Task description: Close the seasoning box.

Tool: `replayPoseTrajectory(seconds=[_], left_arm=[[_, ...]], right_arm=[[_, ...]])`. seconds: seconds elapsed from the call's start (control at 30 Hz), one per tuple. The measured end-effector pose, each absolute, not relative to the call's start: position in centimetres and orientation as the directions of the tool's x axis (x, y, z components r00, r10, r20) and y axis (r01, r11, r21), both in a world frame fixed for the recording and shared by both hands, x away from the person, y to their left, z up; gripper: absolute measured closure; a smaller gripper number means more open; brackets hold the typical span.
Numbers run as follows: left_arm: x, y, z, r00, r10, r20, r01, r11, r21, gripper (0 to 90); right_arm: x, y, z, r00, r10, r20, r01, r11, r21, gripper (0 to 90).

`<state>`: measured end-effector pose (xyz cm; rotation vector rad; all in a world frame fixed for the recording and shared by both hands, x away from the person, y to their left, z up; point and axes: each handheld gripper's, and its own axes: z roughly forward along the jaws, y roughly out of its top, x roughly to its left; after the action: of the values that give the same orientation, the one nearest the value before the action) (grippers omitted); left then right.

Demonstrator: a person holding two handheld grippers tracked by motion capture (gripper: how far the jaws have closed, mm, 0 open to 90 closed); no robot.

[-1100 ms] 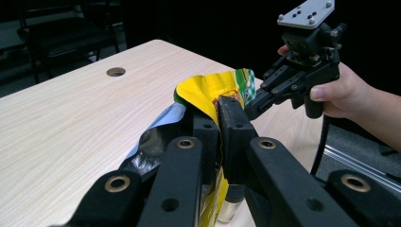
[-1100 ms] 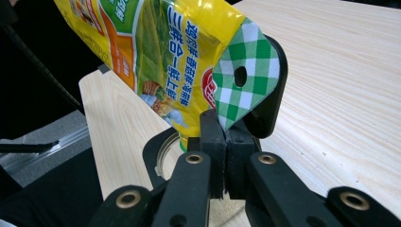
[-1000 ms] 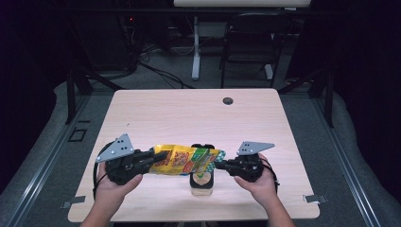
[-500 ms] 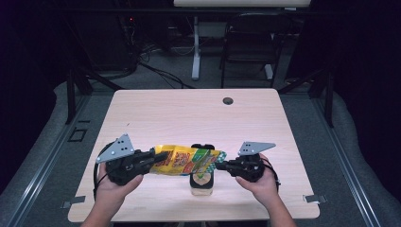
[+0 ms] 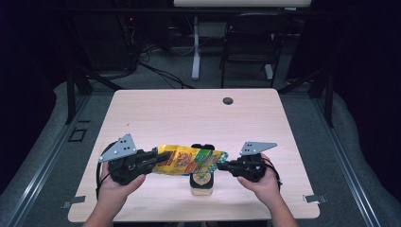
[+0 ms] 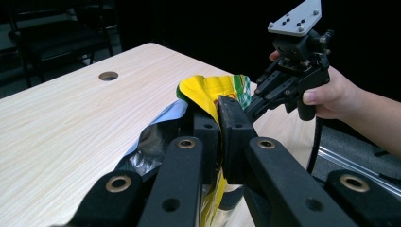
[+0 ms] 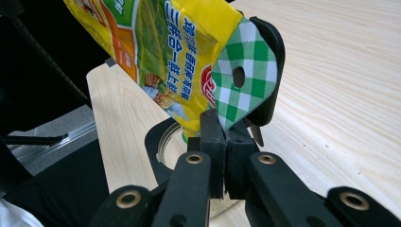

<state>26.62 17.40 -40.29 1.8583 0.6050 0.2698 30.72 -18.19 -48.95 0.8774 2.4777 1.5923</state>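
Note:
A yellow snack bag [image 5: 185, 160] with a green-checked end hangs stretched between both grippers, just above the table's front middle. My left gripper [image 5: 162, 157] is shut on the bag's left end; in the left gripper view its jaws pinch the yellow foil [image 6: 208, 92], and the silver inner side shows beside them. My right gripper [image 5: 222, 165] is shut on the green-checked corner [image 7: 241, 90]. Below the bag stands a small pale jar [image 5: 202, 183] with a black ring [image 7: 161, 142] on top, partly hidden by the bag.
The wooden table [image 5: 189, 118] has a round cable hole [image 5: 228, 100] at its back right. A dark chair [image 5: 248, 42] and a white desk leg [image 5: 196, 52] stand behind the table. The other hand's gripper [image 6: 295, 66] shows ahead in the left gripper view.

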Motion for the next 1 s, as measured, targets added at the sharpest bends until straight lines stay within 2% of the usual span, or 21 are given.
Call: replayPoseTrajectory(seconds=[1.0], left_arm=[[26.79, 17.19, -40.44, 0.842, 0.526, -0.117, 0.277, -0.236, 0.932, 84.6]], right_arm=[[30.86, -18.37, -49.36, -0.835, 0.491, 0.249, 0.43, 0.299, 0.852, 88.3]])
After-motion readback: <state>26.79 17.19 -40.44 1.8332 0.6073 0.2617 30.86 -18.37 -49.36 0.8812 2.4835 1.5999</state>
